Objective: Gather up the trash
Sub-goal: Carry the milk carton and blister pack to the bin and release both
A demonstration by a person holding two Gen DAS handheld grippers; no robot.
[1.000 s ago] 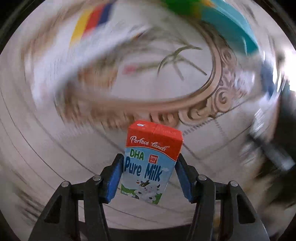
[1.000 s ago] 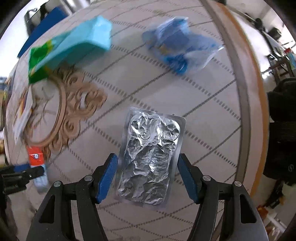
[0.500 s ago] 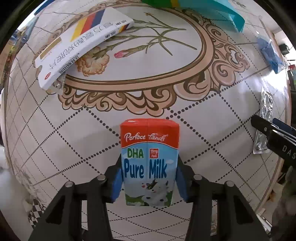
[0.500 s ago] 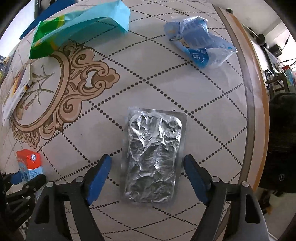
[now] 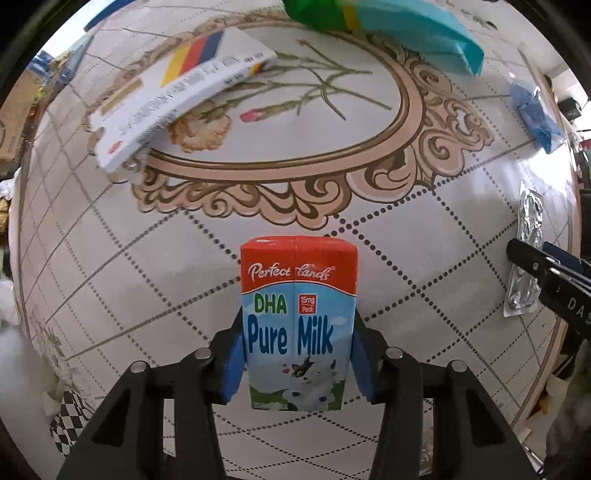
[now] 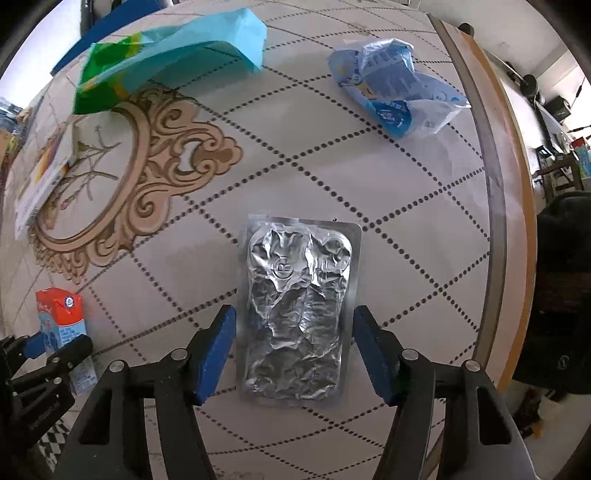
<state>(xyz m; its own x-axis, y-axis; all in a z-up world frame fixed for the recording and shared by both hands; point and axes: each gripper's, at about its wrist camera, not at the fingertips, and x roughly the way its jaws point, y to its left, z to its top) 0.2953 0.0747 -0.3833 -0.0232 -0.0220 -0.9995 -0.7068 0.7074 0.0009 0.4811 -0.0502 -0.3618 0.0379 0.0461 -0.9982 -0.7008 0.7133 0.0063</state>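
We hold a small milk carton (image 5: 299, 325) upright in our left claw (image 5: 298, 363), both blue pads pressed flat against its sides, just below the ornate oval medallion (image 5: 402, 110) printed on the patterned surface (image 5: 110, 258). Our right claw (image 6: 294, 347) hangs over a crumpled foil blister pack (image 6: 297, 306), which lies flat on the surface to the right of the medallion; the jaws have just been closing in, yet the pads still stand clear of the pack's long edges, gripping nothing. A white box with red, yellow and blue stripes (image 5: 173, 99) rests across the medallion's left rim, and a teal and green packet (image 5: 388, 29) lies along its far edge. A crushed blue and clear plastic wrapper (image 6: 395, 92) sits beyond the foil pack, near the surface's wooden border (image 6: 517, 184) and well to the right of the medallion. From the right wrist view, the carton shows at lower left, clamped in the other claw.
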